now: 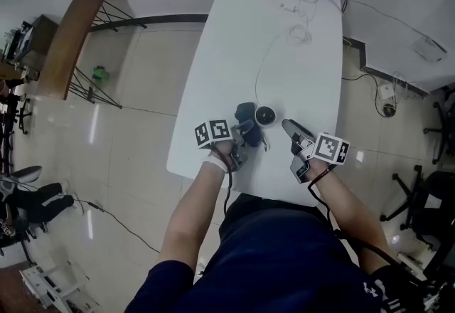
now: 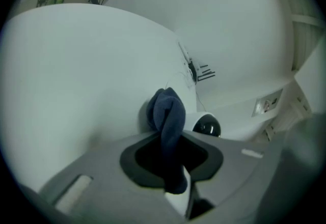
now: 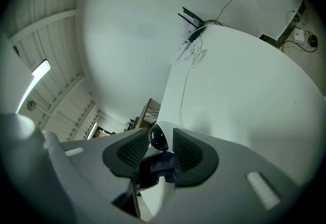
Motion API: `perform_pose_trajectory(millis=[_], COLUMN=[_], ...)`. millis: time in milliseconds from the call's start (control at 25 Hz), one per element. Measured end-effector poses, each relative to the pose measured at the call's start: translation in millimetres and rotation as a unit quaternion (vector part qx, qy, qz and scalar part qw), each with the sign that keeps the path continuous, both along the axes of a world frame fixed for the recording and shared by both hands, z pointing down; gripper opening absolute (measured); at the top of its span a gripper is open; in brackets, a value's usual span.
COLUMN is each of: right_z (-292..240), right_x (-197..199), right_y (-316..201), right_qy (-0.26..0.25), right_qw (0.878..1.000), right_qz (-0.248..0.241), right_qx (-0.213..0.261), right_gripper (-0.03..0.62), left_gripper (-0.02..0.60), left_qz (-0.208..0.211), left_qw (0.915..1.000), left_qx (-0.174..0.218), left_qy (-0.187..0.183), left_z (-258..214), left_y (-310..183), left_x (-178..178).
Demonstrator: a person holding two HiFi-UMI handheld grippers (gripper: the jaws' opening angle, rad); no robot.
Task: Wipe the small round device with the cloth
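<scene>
White oval worktop (image 1: 227, 55): all the action is at its 6 o'clock end, close to me.

Left tongs (image 1: 245, 136) are clamped on the dark blue bunched cloth (image 2: 168, 113), with a fat fold poking out past the tips. Right tongs (image 1: 290, 126) stand apart with nothing pinched. The small round white device with the black dome (image 1: 265, 116) shows in their gap, but I judge it sits just beyond the tips, ungripped. The device is upright on the worktop, with the cloth at its 8 o'clock and the right tongs at its 4 o'clock.

Doing it well, my call:
- Bring the right tongs round the white body low down, squeeze lightly so it can't skid, and stay off the dome.
- Press the free fold onto the dome and sweep around it, with a firm left grip so the cloth doesn't slide out.
- Mind the thin white cable (image 1: 264, 66) that seems to run off it toward 12 o'clock; don't drag it.

Hard to make out:
- Whether the cloth already touches the device. They overlap in the head view and sit just beside each other in the left gripper view, so I cannot tell.
- The device's base and where the cable plugs in are hidden.
</scene>
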State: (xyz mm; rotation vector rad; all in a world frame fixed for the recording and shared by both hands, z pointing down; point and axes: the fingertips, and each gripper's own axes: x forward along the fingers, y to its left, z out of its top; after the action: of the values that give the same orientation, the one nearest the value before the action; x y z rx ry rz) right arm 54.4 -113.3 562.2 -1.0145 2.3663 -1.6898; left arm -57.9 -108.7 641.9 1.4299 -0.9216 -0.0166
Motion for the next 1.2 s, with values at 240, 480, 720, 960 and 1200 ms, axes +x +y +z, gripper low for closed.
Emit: perform_pose_trajectory(millis=[240,480,720,960,1200], right_z=[-2.2,-12.6,-11.0,-5.8,-1.9], right_x=[11.7,49.4,76.3,95.1,107.9], right_y=[-2.0,-14.4,-9.0,2.7,4.7], right_qy=[-0.015,-0.057,-0.053,-0.036,-0.023], right_qw=[1.0,0.995,0.995,0.997,0.997], right_qz=[0.016,0.08,0.087,0.073,0.067], right_qx=[0.005,0.02,0.015,0.011,0.009], right_gripper=[0.144,0.126,0.115,0.11,0.107], left_gripper=[0.064,0.066,0.064,0.066,0.066], left_qz=[0.016,0.14,0.24,0.311,0.288], left_qw=[0.9947,0.9242,0.7755,0.7392,0.8056], left_qx=[0.064,0.183,0.254,0.238,0.199], left_qy=[-0.078,-0.305,-0.526,-0.548,-0.478], left_z=[-38.9,-102.2,-73.9,-6.6,-1.3], left_y=[-0.6,-0.2,20.2,40.2,42.6], left_x=[-14.7,14.7,66.3,108.9,100.2])
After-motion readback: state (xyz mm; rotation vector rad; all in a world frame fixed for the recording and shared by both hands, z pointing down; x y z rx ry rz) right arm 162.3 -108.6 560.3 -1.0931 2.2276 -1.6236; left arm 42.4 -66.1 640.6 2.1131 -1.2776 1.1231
